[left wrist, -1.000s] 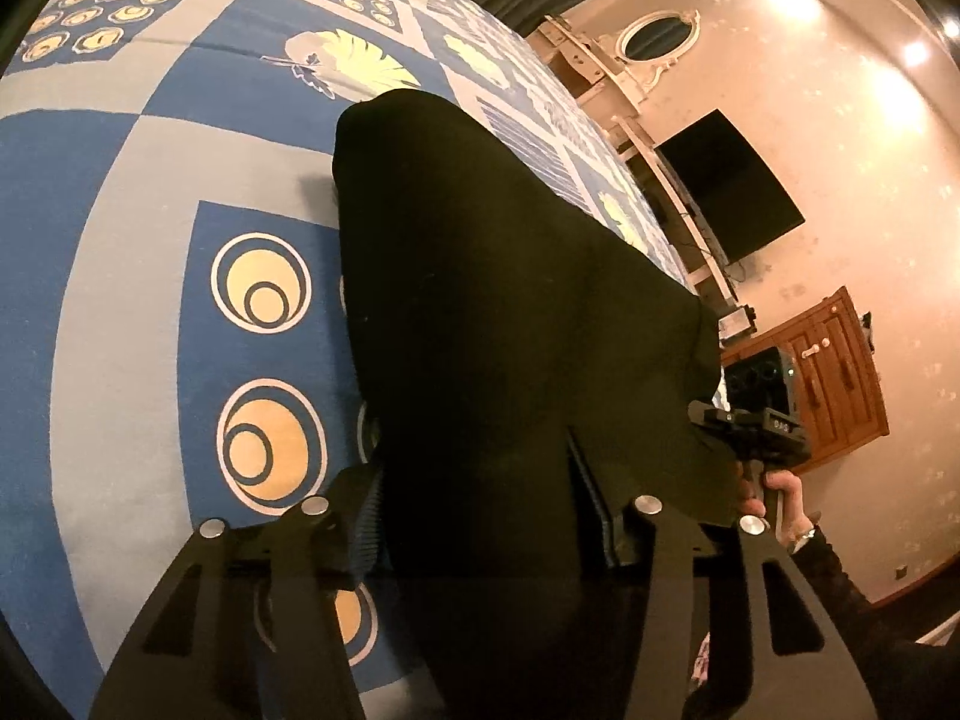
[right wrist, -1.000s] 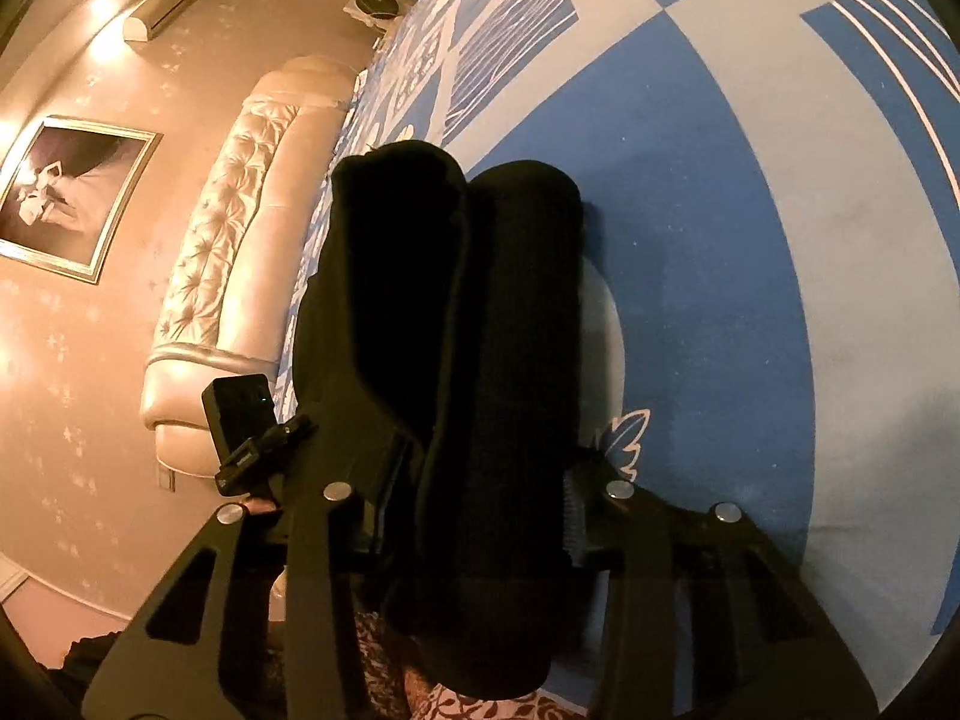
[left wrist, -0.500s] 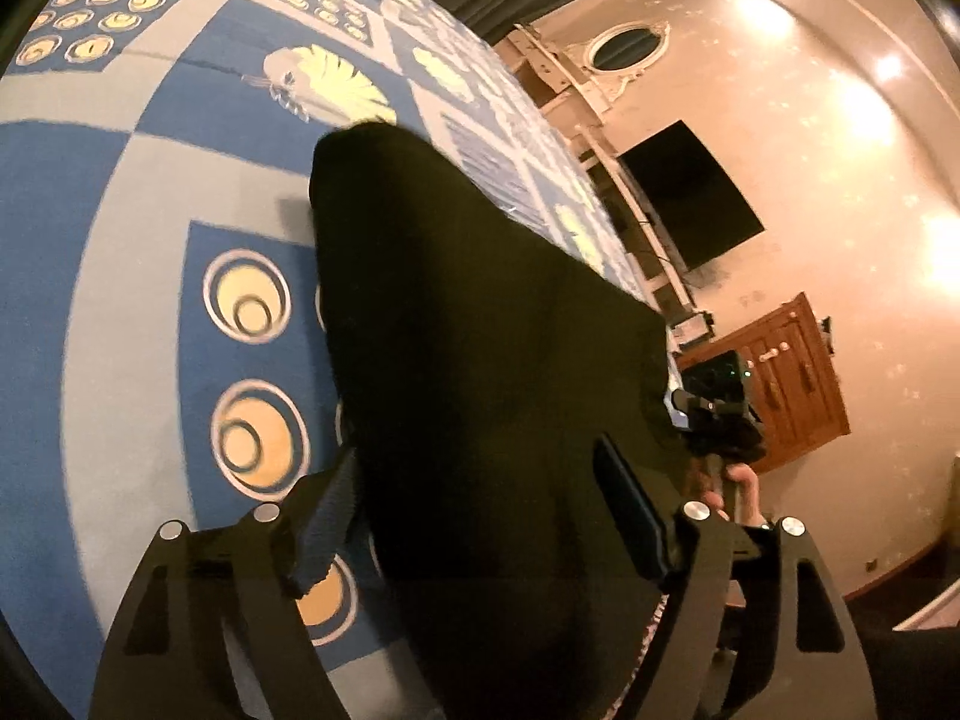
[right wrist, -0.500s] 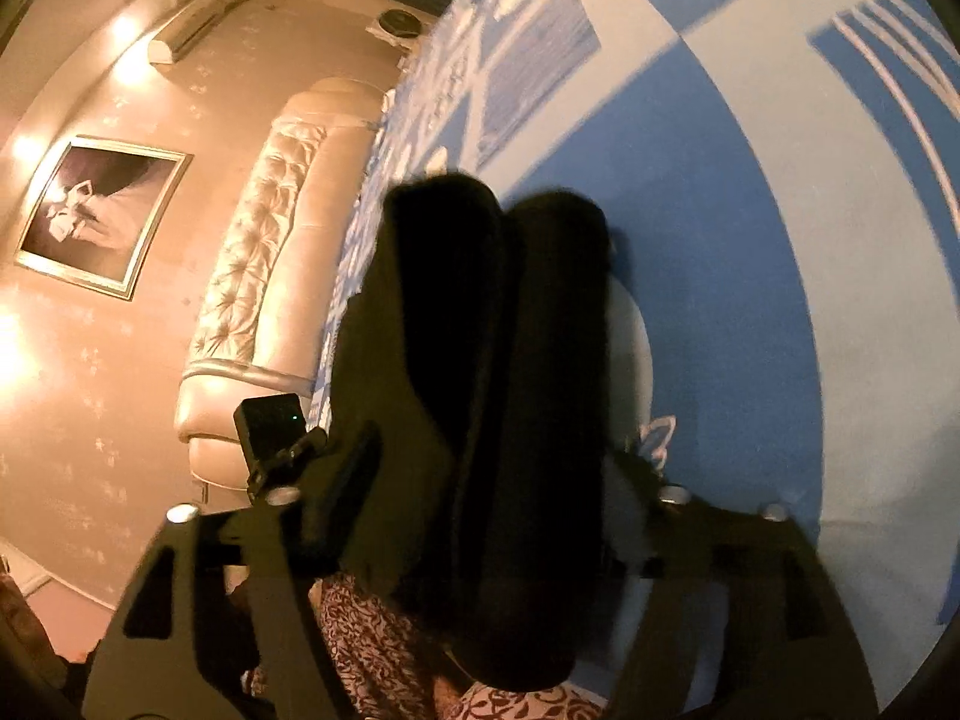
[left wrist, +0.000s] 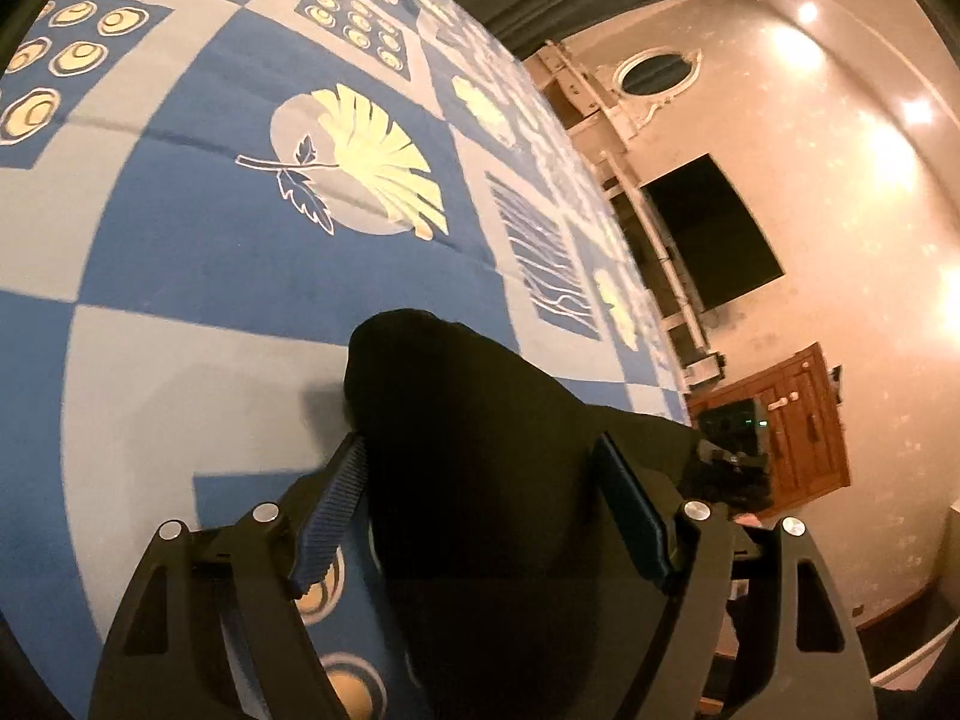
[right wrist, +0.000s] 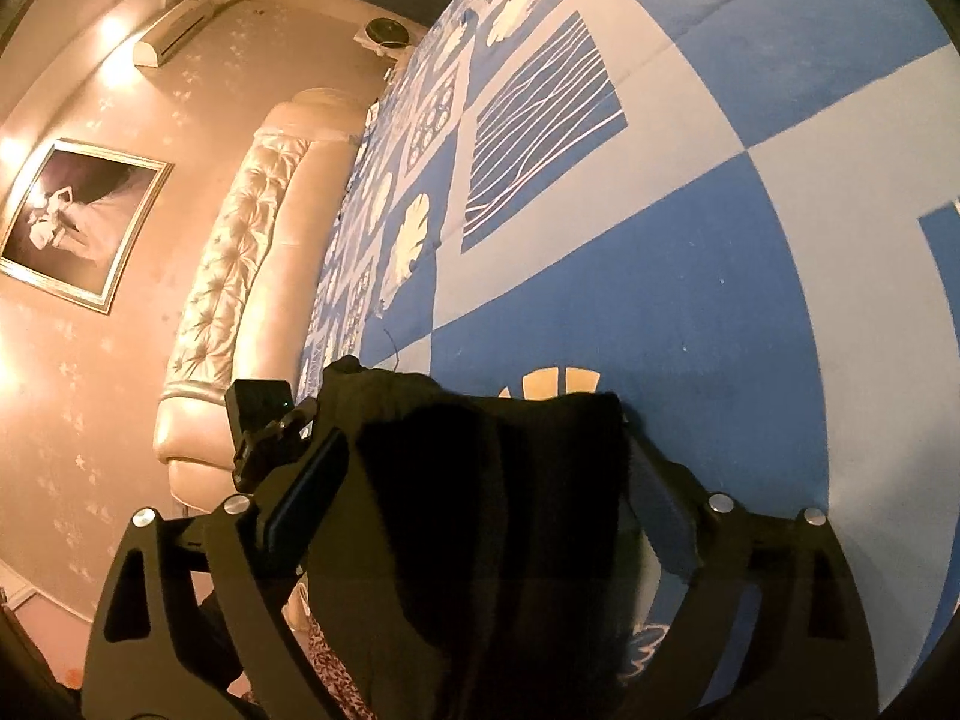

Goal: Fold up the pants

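- The black pants (left wrist: 480, 450) lie bunched on the blue patterned bedspread (left wrist: 210, 252), their folded bulk running straight ahead from both grippers.
- In the right wrist view the pants (right wrist: 480, 480) show two thick layers side by side.
- The left gripper (left wrist: 480, 516) is spread wide, the cloth between its fingers, apparently unpinched.
- The right gripper (right wrist: 486, 498) is likewise spread around the cloth.
- Both look about equally near, the left gripper's camera (right wrist: 258, 414) just beside the pants.
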Motion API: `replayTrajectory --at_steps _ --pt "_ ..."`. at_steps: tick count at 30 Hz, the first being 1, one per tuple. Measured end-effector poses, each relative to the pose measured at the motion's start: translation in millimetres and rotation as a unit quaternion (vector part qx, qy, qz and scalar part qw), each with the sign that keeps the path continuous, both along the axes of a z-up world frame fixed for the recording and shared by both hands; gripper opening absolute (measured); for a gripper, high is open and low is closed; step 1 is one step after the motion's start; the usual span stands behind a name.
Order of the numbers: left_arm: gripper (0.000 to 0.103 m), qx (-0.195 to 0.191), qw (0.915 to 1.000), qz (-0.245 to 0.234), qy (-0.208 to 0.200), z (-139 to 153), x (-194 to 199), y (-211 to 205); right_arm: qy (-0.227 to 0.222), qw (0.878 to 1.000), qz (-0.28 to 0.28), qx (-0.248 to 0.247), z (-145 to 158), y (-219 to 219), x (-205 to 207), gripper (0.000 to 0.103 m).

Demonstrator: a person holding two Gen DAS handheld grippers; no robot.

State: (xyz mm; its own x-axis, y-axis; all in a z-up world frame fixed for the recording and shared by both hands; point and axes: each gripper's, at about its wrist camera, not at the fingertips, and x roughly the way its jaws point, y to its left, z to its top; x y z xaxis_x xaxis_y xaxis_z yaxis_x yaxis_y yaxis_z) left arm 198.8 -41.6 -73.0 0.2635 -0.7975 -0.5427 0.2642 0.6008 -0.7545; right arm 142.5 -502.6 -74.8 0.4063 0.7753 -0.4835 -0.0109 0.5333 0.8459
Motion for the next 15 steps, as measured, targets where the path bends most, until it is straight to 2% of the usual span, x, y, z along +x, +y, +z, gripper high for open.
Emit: replayTrajectory --at_steps 5,7,8,10,11,12,13,15 --pt "0.09 0.006 0.9998 -0.021 -0.004 -5 -1 -6 -0.004 1.0 0.005 0.003 0 1 3 0.09" --pt "0.091 0.02 0.9994 -0.029 -0.007 -4 -2 -11 -0.006 1.0 0.014 -0.009 0 6 6 0.087" --pt "0.092 0.031 0.999 -0.031 -0.007 -4 0 -14 -0.007 1.0 0.016 -0.016 0 8 6 0.085" --pt "0.092 0.047 0.9982 -0.036 -0.01 -3 3 -20 -0.004 1.0 0.016 -0.025 -3 10 5 0.069" --pt "0.091 0.046 0.9983 -0.035 -0.007 -3 5 -20 -0.002 1.0 0.015 -0.022 -6 9 4 0.065" --pt "0.085 0.042 0.9988 -0.027 -0.001 -3 6 -18 0.001 1.0 0.013 -0.019 -9 6 5 0.056" --pt "0.061 0.045 0.9988 -0.017 0.004 -4 7 -16 0.004 1.0 0.01 -0.015 -12 4 4 0.052" --pt "0.05 0.051 0.9986 -0.005 0.017 -9 10 -11 0.004 1.0 0.008 -0.001 -13 2 1 0.049"
